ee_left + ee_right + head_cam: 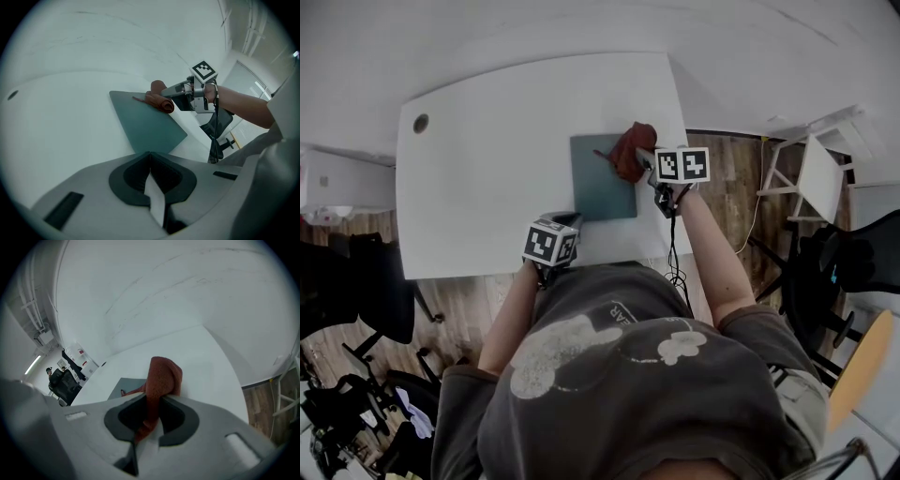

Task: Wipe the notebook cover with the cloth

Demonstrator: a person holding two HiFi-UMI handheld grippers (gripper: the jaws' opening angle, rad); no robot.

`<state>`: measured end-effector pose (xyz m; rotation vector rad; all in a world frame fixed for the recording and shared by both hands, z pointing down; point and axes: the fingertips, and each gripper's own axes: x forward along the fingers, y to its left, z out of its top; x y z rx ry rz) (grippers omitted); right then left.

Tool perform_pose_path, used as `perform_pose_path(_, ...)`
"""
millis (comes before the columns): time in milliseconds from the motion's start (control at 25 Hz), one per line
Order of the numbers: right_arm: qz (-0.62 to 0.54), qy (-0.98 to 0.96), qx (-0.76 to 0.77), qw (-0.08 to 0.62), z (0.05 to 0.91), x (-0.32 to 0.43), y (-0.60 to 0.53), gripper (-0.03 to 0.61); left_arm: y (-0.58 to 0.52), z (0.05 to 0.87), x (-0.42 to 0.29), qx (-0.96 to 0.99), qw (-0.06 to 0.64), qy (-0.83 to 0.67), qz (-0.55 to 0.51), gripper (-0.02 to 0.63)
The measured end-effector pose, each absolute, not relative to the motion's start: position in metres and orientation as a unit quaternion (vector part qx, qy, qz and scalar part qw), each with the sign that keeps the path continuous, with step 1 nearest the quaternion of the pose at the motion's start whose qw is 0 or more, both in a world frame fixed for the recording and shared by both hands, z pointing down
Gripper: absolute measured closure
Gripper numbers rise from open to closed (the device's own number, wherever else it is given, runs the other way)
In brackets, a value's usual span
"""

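Observation:
A dark teal notebook (602,178) lies flat on the white table (487,159), near its right front part. A rust-red cloth (630,150) rests on the notebook's far right corner, pinched in my right gripper (649,161), which is shut on it. In the right gripper view the cloth (159,380) stands up between the jaws, with the notebook (123,386) behind. My left gripper (567,220) is shut and empty, hovering just off the notebook's near left corner. The left gripper view shows the notebook (145,124), the cloth (159,99) and the right gripper (180,90).
A round cable hole (421,123) sits at the table's far left corner. White furniture (820,173) stands on the wooden floor to the right, black office chairs (366,291) to the left. A cable (675,253) hangs from the right gripper.

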<state>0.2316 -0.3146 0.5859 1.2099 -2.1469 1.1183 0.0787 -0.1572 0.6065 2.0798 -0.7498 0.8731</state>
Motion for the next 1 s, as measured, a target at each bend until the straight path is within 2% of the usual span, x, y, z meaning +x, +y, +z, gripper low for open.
perform_pose_path(520,0.388,-0.782,0.446,0.196,0.561,0.237,-0.305,0.517,-0.159,0.599,0.08,0.821,0.36,-0.283,0.342,0.616)
perform_pose_path(1000,0.365,-0.861,0.323,0.146,0.489,0.135,-0.275,0.518,-0.158,0.598,0.08,0.826,0.36,-0.272,0.338,0.615)
